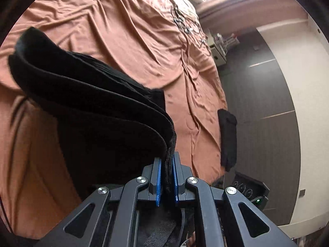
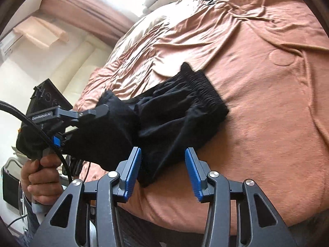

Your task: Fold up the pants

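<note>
1. Step in hand, as I judge it: a mid-fold carry. The left gripper has its fingers pinching several stacked layers of the black pants, lifted at one end.
2. The pants' elastic waistband end lies on the bed, toward 1 o'clock of the right gripper in its own view.
3. The right gripper's fingers are spread, holding nothing, just at the cloth's near edge.
4. Next probably calls for laying the lifted end over the waistband end and pressing it flat.
5. Count: two grippers; one pair of pants in hand; one other dark garment at the bed's edge, 3 o'clock in the left view.
</note>
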A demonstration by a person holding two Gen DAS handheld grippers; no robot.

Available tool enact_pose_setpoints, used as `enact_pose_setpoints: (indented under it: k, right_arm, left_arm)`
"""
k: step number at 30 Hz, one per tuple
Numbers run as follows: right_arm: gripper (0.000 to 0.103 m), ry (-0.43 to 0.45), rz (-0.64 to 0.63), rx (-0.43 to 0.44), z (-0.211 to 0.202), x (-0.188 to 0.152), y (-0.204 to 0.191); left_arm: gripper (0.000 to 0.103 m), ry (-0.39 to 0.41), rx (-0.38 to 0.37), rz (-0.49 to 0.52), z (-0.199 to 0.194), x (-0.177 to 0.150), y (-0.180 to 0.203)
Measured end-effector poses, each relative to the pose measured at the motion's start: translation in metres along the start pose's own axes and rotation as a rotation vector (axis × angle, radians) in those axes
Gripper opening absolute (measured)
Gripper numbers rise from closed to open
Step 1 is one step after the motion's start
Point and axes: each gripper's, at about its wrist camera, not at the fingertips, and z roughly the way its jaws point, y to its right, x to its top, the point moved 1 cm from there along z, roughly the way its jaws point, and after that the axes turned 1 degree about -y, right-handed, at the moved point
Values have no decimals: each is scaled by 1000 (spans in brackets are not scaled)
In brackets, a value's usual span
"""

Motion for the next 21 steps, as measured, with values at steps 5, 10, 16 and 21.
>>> enact_pose_setpoints:
  k: [5,10,16,21]
  right_arm:
    - [43,20,39,-11,-19,-3,19]
    - [43,28,78,-26,-32,-2,37]
    - [67,54,115,3,-40,4,46]
    - [69,27,84,4,-23,8,38]
  left_arm:
    - [12,-50,9,7,35,-2,7]
    - [56,-82,-22,3,55,-6,11]
    - [84,-55,-5,27,40,-5,10]
    - [93,-16,22,-6,21,-3,-10]
